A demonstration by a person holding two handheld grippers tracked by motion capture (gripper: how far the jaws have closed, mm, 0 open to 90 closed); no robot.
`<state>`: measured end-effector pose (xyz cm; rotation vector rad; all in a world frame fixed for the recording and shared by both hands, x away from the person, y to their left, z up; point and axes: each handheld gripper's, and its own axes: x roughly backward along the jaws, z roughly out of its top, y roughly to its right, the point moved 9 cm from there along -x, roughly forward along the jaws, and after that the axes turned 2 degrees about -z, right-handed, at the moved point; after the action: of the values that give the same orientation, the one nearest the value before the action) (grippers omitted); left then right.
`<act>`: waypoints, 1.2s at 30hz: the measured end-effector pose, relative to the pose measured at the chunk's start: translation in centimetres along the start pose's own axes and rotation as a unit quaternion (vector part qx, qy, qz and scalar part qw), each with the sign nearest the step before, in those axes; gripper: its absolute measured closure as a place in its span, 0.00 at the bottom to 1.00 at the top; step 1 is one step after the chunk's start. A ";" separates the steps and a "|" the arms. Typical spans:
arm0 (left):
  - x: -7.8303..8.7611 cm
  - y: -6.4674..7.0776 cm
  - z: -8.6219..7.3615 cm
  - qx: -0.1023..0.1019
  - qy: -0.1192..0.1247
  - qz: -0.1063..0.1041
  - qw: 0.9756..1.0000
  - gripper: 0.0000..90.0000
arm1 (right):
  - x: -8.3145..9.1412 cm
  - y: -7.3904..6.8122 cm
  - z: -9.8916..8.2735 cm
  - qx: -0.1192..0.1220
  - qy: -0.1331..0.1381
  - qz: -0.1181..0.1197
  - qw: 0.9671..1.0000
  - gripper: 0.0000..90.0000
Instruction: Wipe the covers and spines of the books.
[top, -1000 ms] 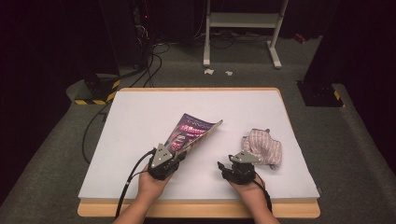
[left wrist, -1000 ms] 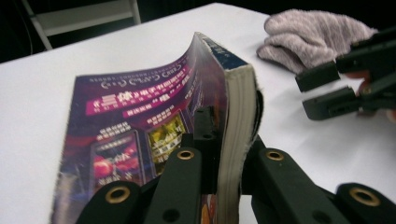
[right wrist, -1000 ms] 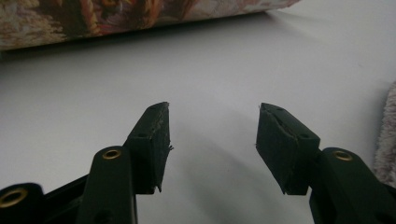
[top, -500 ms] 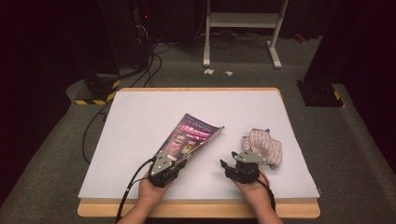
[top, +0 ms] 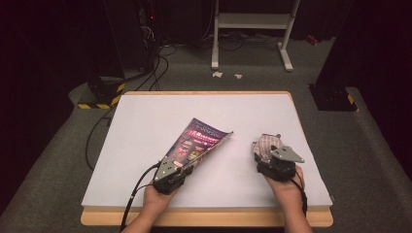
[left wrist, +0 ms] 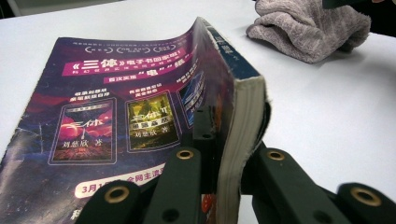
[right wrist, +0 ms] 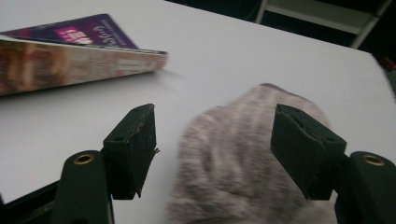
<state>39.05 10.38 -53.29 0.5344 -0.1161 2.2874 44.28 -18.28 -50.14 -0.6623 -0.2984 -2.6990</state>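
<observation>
Table (top: pixel 145 145): book (top: pixel 199 143) lies left of centre, long axis running diagonally away from the left tongs (left wrist: pixel 224 158), which are clamped on its near end. Cloth (right wrist: pixel 243 163) sits bunched at right, directly ahead of the right tongs (right wrist: pixel 212 144); jaws just been opening, straddling it, pads apart from it.
</observation>
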 end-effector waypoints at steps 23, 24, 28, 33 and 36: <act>0.0 0.0 -0.1 0.006 -0.002 -0.004 1.000 0.92 | -3.7 3.7 -4.7 -0.046 -0.111 0.000 0.993 0.54; 0.0 0.0 -0.1 0.007 -0.001 -0.004 1.000 0.92 | -3.7 3.6 -4.7 -0.046 -0.113 0.000 0.993 0.58; 0.0 0.0 -0.1 0.008 0.000 -0.004 1.000 0.92 | -3.7 3.5 -4.7 -0.040 -0.115 -0.001 0.993 0.72; 0.0 0.0 -0.1 0.008 0.002 -0.003 1.000 0.92 | -3.6 3.7 -4.6 -0.043 -0.102 0.000 0.994 0.79; 0.0 0.0 -0.1 0.008 0.002 -0.003 1.000 0.92 | -2.9 3.7 -3.6 -0.048 -0.066 -0.004 0.997 0.80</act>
<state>39.02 10.38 -53.41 0.5376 -0.0951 2.2851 46.60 -21.92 -54.22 -0.8715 -0.2053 -2.6962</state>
